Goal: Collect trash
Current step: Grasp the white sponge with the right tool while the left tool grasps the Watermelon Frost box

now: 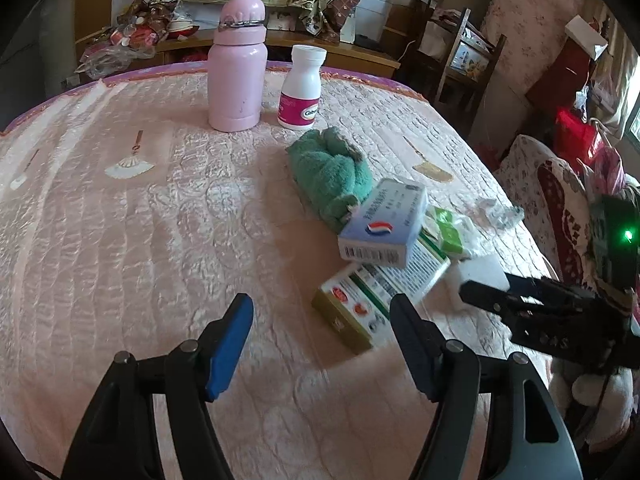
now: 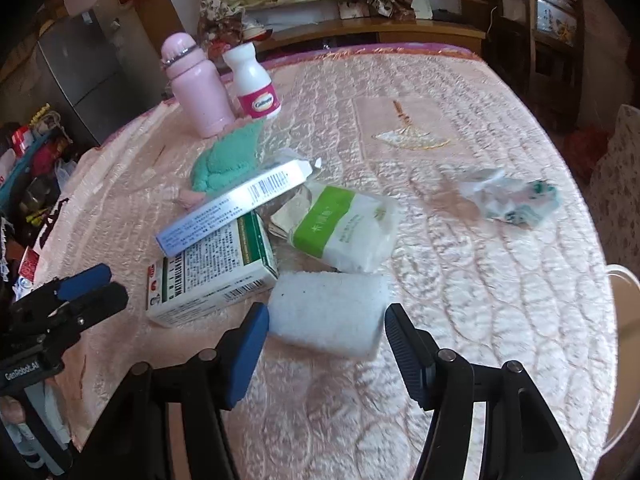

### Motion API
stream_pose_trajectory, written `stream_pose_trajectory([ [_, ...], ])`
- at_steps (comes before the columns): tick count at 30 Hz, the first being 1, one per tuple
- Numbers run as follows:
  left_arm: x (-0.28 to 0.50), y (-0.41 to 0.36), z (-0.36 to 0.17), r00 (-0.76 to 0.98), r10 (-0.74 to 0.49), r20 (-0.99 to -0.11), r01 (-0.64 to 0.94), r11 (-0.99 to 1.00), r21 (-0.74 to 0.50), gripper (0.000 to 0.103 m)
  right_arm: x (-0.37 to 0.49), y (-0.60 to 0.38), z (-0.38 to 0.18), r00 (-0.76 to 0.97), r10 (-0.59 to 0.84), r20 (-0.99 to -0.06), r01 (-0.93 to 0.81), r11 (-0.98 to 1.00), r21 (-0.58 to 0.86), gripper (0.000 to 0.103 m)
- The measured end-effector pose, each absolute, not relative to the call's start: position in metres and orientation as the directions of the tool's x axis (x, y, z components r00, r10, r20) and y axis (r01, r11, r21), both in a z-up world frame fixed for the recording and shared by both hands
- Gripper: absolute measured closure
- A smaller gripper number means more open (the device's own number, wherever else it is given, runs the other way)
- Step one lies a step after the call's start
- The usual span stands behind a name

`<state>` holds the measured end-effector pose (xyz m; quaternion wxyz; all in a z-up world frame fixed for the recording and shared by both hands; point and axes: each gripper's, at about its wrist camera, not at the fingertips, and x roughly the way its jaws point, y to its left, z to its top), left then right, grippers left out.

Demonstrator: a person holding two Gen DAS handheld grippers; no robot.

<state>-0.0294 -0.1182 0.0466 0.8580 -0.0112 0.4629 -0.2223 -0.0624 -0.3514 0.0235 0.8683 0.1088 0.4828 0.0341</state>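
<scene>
A pile lies on the pink quilted table (image 1: 120, 240): a blue-white box (image 1: 382, 226) (image 2: 236, 206) on a green-white box (image 1: 372, 296) (image 2: 216, 276), a green tissue pack (image 2: 344, 228) (image 1: 448, 232), a white foam block (image 2: 328, 312) (image 1: 480, 276) and a green towel (image 1: 328, 172) (image 2: 224, 156). A crumpled wrapper (image 2: 512, 196) (image 1: 500, 212) lies apart to the right. My left gripper (image 1: 322, 344) is open and empty, just short of the green-white box. My right gripper (image 2: 326, 346) is open, its fingers on either side of the foam block's near end.
A pink flask (image 1: 238, 68) (image 2: 194, 88) and a white pill bottle (image 1: 302, 88) (image 2: 256, 84) stand at the table's far side. A patterned chair (image 1: 552, 200) stands right of the table. Cluttered furniture (image 1: 280, 8) lines the back wall.
</scene>
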Motion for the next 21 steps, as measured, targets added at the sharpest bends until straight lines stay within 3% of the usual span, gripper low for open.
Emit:
stream_pose_trajectory([
  [4,-0.014,-0.121,0.041,0.471,-0.402,-0.785,0.364,0.899,-0.242,0.032,-0.067,-0.356,0.028,0.570,0.181,-0.802,0.026,0.971,0.238,0.049],
  [21,-0.054,-0.188,0.029,0.250,-0.580,-0.775,0.568,0.736,-0.368,0.032,-0.116,-0.416,0.055,0.620,0.139,-0.772,0.075,0.969,0.235,0.049],
])
